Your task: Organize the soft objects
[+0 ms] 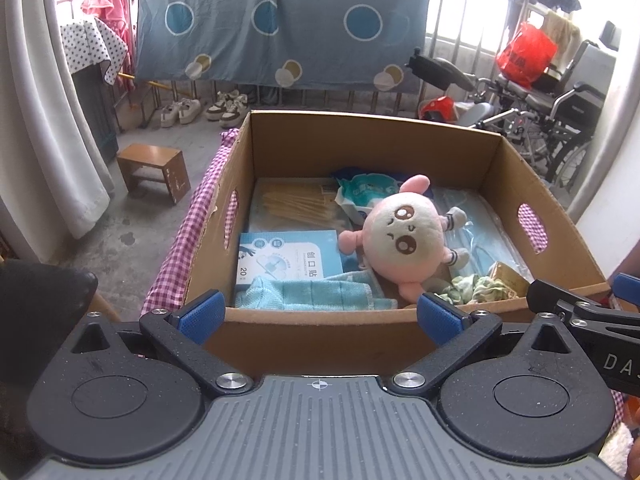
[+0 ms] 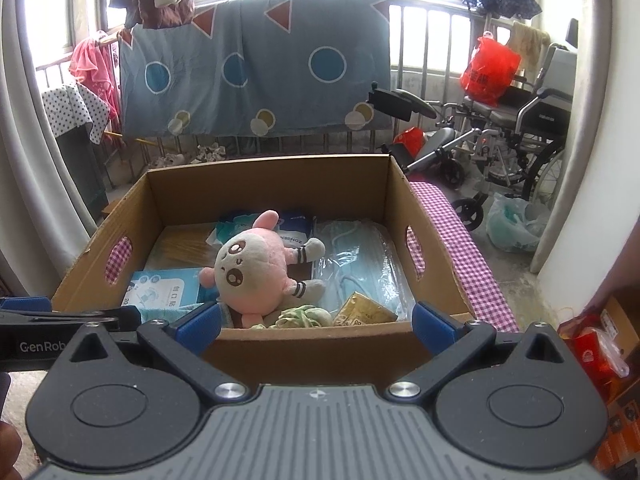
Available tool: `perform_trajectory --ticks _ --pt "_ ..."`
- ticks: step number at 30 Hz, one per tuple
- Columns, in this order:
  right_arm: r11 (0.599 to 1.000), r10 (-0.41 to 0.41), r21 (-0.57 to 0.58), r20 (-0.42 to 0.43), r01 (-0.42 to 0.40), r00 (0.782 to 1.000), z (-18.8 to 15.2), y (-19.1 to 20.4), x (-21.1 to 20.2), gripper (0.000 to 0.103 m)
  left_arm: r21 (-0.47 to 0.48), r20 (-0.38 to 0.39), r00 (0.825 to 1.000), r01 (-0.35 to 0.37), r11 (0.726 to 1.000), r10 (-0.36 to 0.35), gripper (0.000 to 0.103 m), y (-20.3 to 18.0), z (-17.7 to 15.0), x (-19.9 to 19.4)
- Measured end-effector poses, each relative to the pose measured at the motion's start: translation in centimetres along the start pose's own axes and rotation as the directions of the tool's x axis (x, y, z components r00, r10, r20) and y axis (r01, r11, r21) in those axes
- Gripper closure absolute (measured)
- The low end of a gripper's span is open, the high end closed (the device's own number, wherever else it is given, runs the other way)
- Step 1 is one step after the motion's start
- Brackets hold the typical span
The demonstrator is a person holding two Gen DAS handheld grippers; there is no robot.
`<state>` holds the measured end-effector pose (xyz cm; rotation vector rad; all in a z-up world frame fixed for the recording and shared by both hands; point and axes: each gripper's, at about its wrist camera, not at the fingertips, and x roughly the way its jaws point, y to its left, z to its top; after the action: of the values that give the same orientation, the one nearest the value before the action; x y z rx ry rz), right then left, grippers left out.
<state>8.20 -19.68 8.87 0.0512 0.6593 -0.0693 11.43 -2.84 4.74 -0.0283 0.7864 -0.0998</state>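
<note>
A pink and cream plush toy (image 1: 404, 236) (image 2: 256, 268) lies on its side in an open cardboard box (image 1: 360, 136) (image 2: 264, 184). Around it in the box are a folded light-blue towel (image 1: 308, 294), a crumpled green cloth (image 1: 472, 288) (image 2: 304, 317), a blue plaster packet (image 1: 288, 256) (image 2: 164, 288), a wipes pack (image 1: 366, 192), bagged face masks (image 2: 360, 260) and a yellow sachet (image 2: 362, 312). My left gripper (image 1: 320, 314) is open and empty just short of the box's near wall. My right gripper (image 2: 318, 320) is open and empty beside it, its tip seen in the left wrist view (image 1: 560, 304).
The box rests on a purple checked cloth (image 2: 468, 252) (image 1: 188, 232). Beyond are a small wooden stool (image 1: 154, 170), shoes (image 1: 204, 108), a wheelchair (image 2: 516, 128), a blue sheet (image 1: 280, 24) on the railing and curtains (image 1: 44, 120). Red packets (image 2: 596, 348) lie at the right.
</note>
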Motion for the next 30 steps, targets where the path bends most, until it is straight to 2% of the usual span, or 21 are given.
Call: perform_trajectory --ticks 30 --pt "1.0 -0.009 0.005 -0.018 0.009 1.0 -0.1 0.09 -0.09 0.0 0.01 -0.029 0.999 -0.025 1.0 0.026 0.001 0.03 0.09 0.13"
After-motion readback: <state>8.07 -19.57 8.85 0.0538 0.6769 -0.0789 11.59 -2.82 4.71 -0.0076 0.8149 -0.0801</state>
